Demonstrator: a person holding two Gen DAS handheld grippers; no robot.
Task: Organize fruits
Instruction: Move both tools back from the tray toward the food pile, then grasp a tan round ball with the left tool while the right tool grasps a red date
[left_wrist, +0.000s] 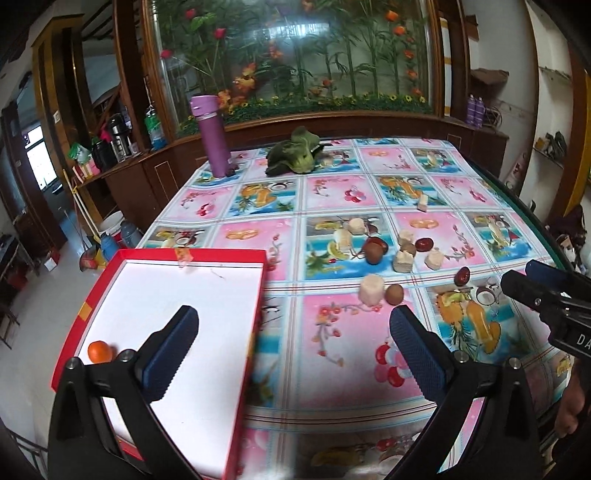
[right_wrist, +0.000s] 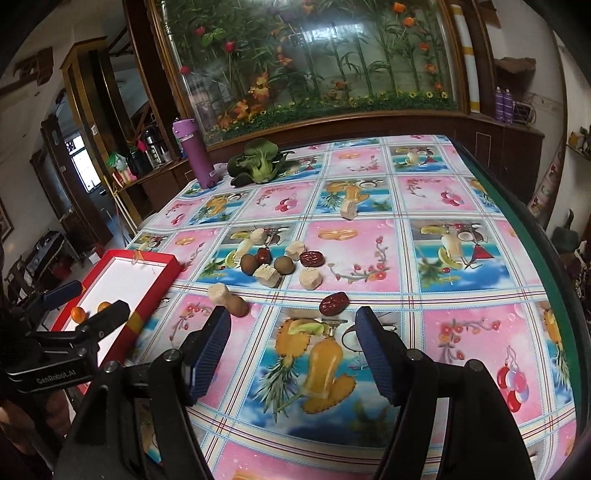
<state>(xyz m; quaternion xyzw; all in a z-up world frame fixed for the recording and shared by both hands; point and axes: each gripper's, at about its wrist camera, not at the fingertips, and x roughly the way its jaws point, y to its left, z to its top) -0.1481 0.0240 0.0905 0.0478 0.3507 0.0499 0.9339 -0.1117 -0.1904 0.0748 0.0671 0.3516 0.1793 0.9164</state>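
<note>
Two small oranges (right_wrist: 79, 313) in red-rimmed white tray (left_wrist: 168, 256), both hand-held grippers (left_wrist: 293, 326) apart, empty

box (left_wrist: 192, 295) near corner hidden behind the left gripper (left_wrist: 295, 328); right gripper (left_wrist: 532, 291) cut off at the frame's edge.

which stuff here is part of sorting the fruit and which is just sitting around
Part of the job:
red tray with white inside
small oranges already in the tray
dark red dates on the tablecloth
round brown fruits
pale chunks among them
left gripper and right gripper, both empty

Just lying about:
purple bottle
leafy green vegetable
</note>
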